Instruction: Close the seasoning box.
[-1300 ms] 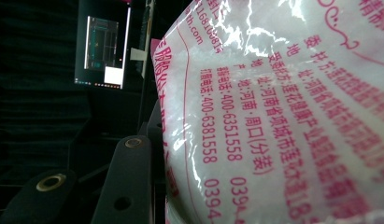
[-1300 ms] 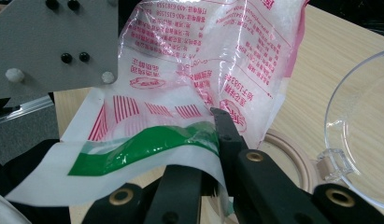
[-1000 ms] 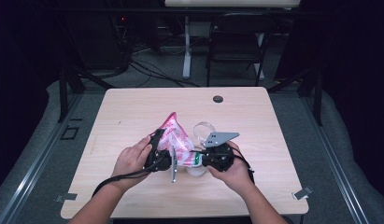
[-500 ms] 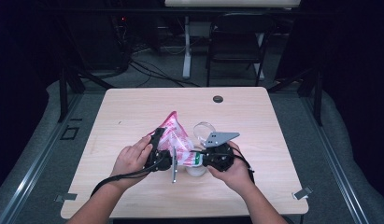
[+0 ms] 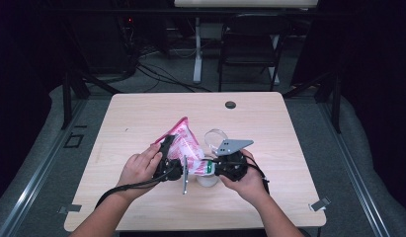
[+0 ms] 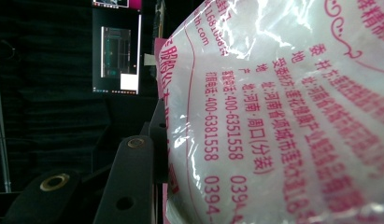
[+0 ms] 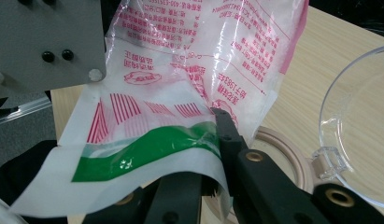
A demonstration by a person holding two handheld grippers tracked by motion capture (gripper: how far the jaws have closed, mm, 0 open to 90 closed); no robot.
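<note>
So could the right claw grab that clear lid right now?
Probably not yet. The right claw is shut on the bag, so it would have to let go first. The lid lies close by on the table, uncovered.

The bag (image 5: pixel 183 143) was over the near middle of the table (image 5: pixel 141 118), between the two grippers. The left gripper (image 5: pixel 172 165) was at its left and the right gripper (image 5: pixel 221 167) at its right. A bowl (image 5: pixel 216 136) sat just behind the right gripper. A ring (image 7: pixel 283 149), maybe a jar's top, lay under the bag. A small cap (image 5: pixel 230 104) sat far back.
</note>
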